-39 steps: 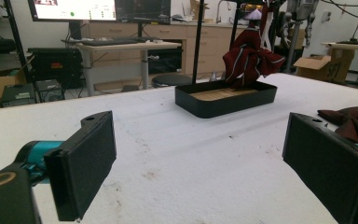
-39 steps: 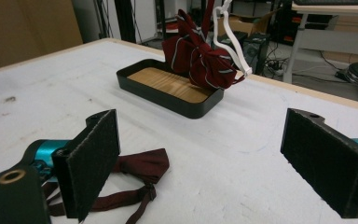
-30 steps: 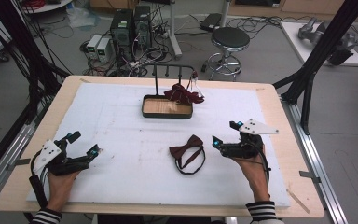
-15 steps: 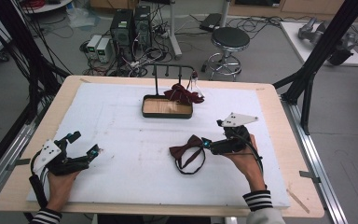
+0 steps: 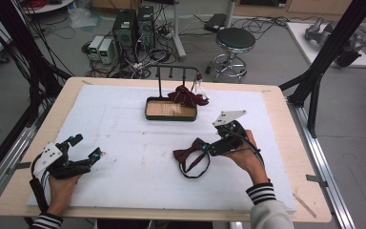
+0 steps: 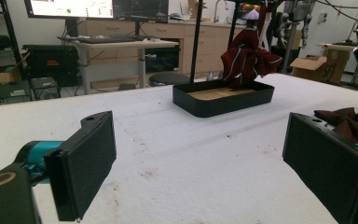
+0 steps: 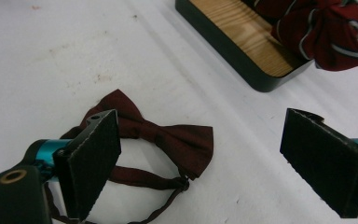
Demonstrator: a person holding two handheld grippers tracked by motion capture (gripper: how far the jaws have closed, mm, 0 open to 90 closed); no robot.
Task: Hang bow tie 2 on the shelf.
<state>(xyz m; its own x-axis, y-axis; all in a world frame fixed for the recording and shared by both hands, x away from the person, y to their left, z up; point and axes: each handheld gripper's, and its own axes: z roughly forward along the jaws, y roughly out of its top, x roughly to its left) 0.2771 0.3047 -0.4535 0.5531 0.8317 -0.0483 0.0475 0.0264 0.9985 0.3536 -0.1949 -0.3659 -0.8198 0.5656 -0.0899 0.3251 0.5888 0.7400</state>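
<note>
A dark red bow tie (image 5: 191, 152) with a black strap loop lies flat on the white mat (image 5: 133, 167), right of centre. My right gripper (image 5: 205, 147) is open right at its right wing. In the right gripper view the bow tie (image 7: 168, 137) lies below and between the spread jaws of that gripper (image 7: 209, 163), untouched by either pad. My left gripper (image 5: 86, 147) rests open near the mat's front left, holding nothing. From the left gripper view, the left gripper (image 6: 196, 172) has bare mat between its jaws and the bow tie (image 6: 345, 123) sits far right.
A black tray (image 5: 148, 109) with a wooden floor stands at the back centre under a thin black rack (image 5: 176, 70). A striped maroon bow tie (image 5: 187, 97) hangs from the rack over the tray's right end. The mat's edges and the wooden table border lie all around.
My right gripper has slid left across the mat up to the dark red bow tie, jaws still spread. The left gripper and the bow tie have stayed put.
</note>
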